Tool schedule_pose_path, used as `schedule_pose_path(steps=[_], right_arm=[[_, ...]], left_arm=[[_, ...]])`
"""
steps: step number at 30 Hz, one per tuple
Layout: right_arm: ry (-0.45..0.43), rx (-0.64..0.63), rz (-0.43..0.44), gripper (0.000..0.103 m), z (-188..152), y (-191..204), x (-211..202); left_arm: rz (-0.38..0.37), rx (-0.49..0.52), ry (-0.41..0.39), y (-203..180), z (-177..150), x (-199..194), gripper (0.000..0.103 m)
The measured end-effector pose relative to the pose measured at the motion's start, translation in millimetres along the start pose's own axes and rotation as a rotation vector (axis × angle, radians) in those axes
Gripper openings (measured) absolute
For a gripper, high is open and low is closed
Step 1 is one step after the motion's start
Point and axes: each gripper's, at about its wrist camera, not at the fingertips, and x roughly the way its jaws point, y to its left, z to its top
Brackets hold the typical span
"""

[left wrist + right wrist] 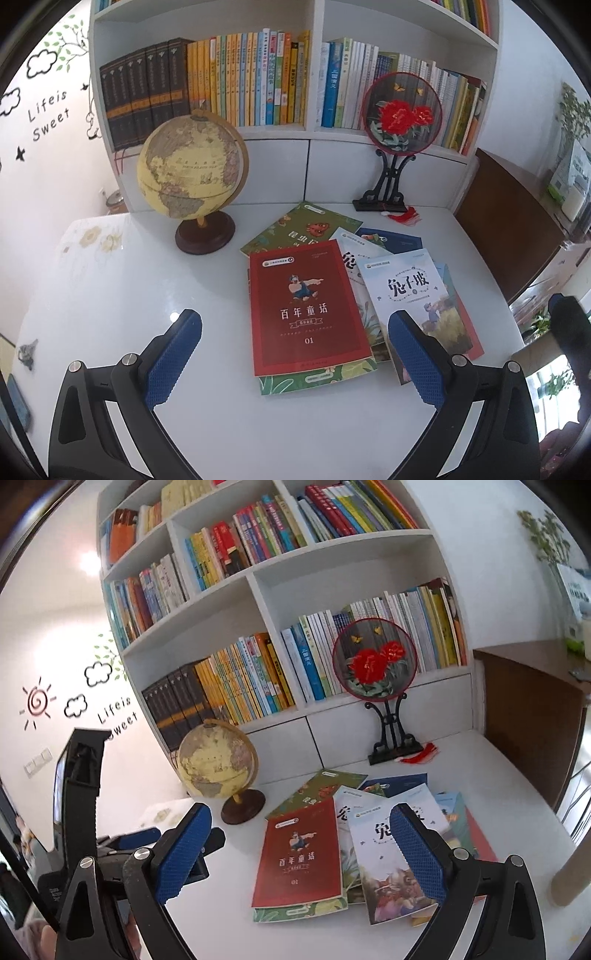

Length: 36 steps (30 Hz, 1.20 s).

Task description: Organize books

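While both hand-held grippers [295,354] [301,853] gape empty, a red book [304,304] tops overlapping paperbacks.

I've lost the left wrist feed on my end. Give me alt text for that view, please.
A loose pile of books, a red book on top, lies on the white desk ahead of the open, empty left gripper. Behind the pile stand a globe, a round floral fan on a black stand, and a full white bookshelf.
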Motion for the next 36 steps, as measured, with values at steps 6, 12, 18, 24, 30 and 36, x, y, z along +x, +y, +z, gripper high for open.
schedule_pose_path(steps=[6, 12, 18, 24, 30, 36], right_arm=[[0.149, 0.174, -0.007, 0.095, -7.0, -22.2, 25.2], [0.202, 0.258, 0.008, 0.094, -17.9, -39.5, 38.2], [0.3, 0.29, 0.011, 0.094, -25.4, -44.8, 58.2], [0.356, 0.243, -0.029, 0.094, -28.9, -42.7, 75.6], [0.457, 0.078, -0.08, 0.093, -38.7, -37.0, 100.9], [0.563, 0.094, 0.049, 0.091, -55.1, -53.3, 140.3]], left_arm=[[0.032, -0.033, 0.019, 10.8, -0.9, 6.8, 0.101], [0.051, -0.077, 0.053, 25.5, -1.3, 18.8, 0.101], [0.062, -0.088, 0.084, 32.1, -0.6, 34.4, 0.101], [0.065, -0.1, 0.123, 39.5, -2.8, 53.9, 0.101], [0.061, -0.066, 0.176, 54.4, -6.9, 86.6, 0.101], [0.014, -0.051, 0.276, 72.3, -18.3, 137.7, 0.1]])
